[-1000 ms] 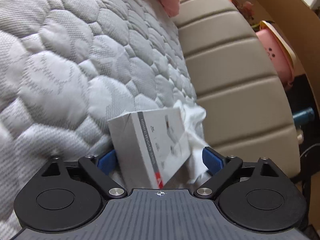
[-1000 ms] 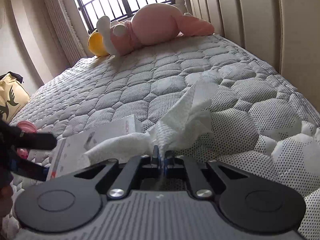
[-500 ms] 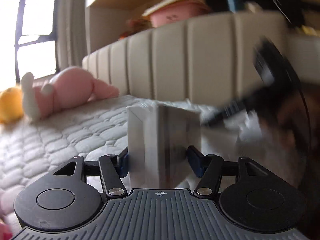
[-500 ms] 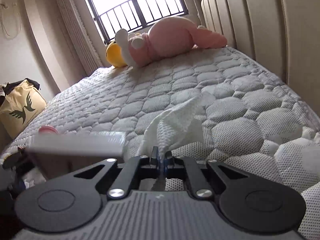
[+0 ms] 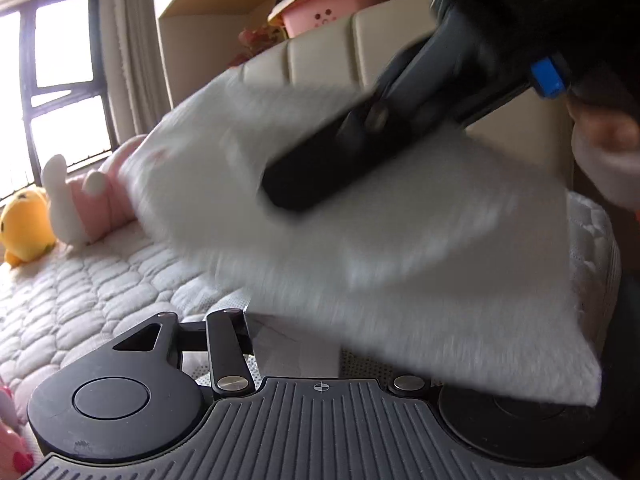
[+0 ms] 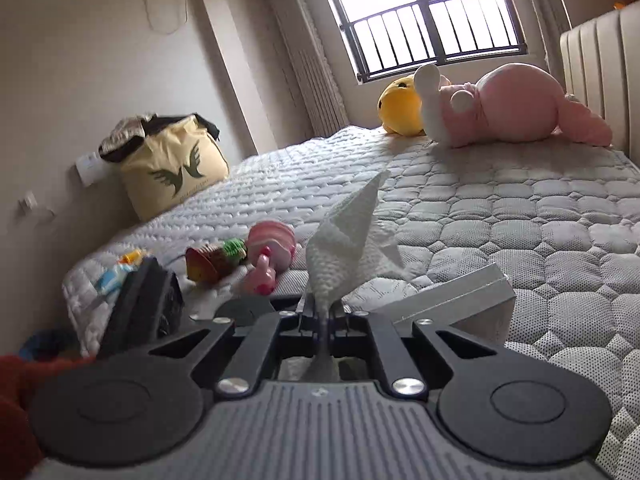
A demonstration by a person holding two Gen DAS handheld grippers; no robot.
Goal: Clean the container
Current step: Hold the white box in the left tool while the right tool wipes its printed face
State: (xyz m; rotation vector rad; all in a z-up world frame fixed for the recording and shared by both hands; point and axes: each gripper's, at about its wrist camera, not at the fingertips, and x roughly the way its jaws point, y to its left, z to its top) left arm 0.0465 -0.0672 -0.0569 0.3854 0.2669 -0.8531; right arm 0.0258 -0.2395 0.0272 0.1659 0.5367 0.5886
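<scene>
Two grippers work above the mattress [image 6: 520,216]. The right gripper [image 6: 322,320] pinches a paper towel [image 6: 348,240]. The left gripper [image 5: 296,344] clamps the grey box [image 6: 460,300].

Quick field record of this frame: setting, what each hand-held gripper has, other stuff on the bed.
setting: quilted mattress, padded headboard, window
left hand-held gripper: shut on grey box
right hand-held gripper: shut on paper towel
towel position: draped over the box, blurred in left wrist view
other items: pink plush, yellow plush, yellow bag, small toys
</scene>
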